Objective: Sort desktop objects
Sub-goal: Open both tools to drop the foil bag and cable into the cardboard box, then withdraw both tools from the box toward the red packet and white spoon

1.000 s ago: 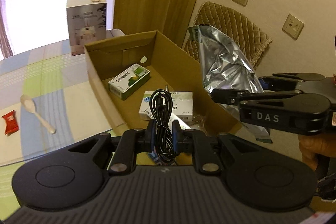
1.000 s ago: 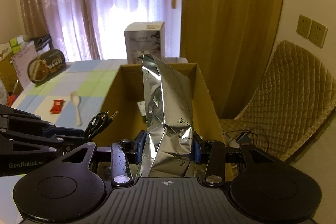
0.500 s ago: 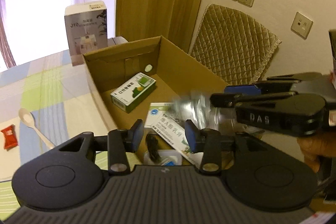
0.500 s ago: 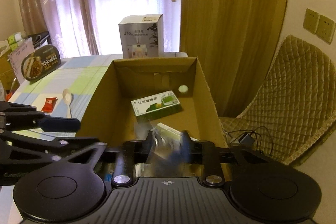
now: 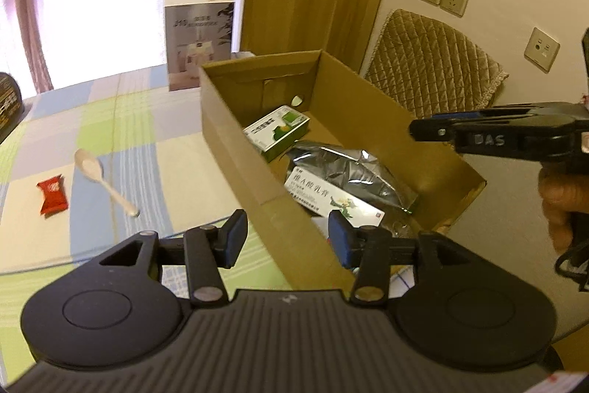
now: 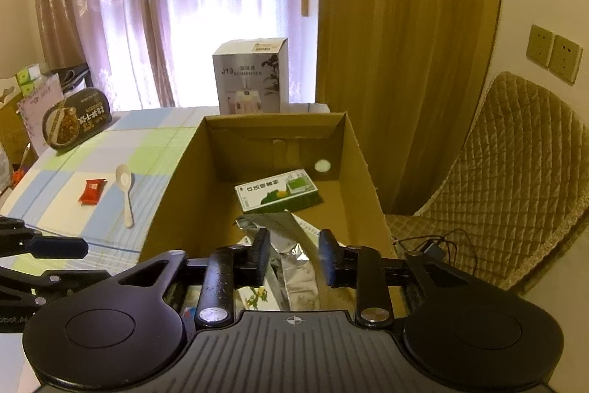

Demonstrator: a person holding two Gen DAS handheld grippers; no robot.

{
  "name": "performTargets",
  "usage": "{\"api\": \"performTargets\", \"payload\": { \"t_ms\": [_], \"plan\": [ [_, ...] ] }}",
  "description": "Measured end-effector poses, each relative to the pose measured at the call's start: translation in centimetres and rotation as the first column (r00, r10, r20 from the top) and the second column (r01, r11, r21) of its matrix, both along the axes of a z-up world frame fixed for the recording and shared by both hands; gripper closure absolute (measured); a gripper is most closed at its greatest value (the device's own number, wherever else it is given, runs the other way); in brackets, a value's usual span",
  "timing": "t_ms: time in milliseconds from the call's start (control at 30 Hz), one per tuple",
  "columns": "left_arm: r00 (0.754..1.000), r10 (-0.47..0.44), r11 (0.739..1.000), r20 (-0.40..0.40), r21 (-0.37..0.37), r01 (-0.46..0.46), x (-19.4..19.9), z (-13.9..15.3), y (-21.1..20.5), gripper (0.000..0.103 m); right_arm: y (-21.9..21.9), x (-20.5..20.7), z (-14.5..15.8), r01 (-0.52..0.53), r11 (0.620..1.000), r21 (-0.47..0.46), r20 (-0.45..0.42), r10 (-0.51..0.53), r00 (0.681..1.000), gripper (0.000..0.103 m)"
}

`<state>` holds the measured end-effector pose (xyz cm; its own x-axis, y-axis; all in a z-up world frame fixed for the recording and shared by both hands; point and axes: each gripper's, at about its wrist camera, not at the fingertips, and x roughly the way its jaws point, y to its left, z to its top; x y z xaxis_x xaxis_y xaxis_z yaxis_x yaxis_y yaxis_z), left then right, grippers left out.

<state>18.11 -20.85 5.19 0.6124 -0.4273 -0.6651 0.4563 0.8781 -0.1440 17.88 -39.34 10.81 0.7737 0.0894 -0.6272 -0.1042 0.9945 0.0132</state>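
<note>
Cardboard box (image 5: 235, 120) is sitting open on the right side of the checked tablecloth (image 5: 92, 120), and it's holding a silver foil bag (image 5: 342, 168) lying flat across the near half, a green-and-white medicine box (image 5: 276, 131) toward the far end, and a long white carton (image 5: 331, 197) poking out from under the bag on the near side. Left gripper (image 5: 285, 238) is hovering over the near left wall of the box with its jaws spread wide and nothing between them. Right gripper (image 6: 294, 255) is hanging over the near end of the box, jaws apart too; the foil bag is showing between the fingers from that camera, but the pads aren't pressing on it as far as I can see. Out on the cloth to the left, a white spoon (image 5: 103, 179) and a red snack packet (image 5: 53, 194) are lying near each other, well apart from the box. Behind the far wall a tall white humidifier carton (image 6: 250, 76) is standing upright.
</note>
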Motion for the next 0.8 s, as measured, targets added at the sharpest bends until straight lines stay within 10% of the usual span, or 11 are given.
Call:
{"api": "performTargets", "payload": {
  "t_ms": [600,800],
  "plan": [
    [0.99,0.137,0.991,-0.023,0.001,-0.137,-5.1,0.3,7.9,0.041,5.7,-6.2,-0.4,-0.061,0.995,0.076,-0.031,0.064,0.997,0.026],
    [0.986,0.166,0.986,-0.024,0.009,-0.165,-6.7,0.0,10.0,0.021,7.8,-7.4,-0.4,-0.097,0.993,0.064,-0.035,0.1,0.994,0.013]
  ]
}}
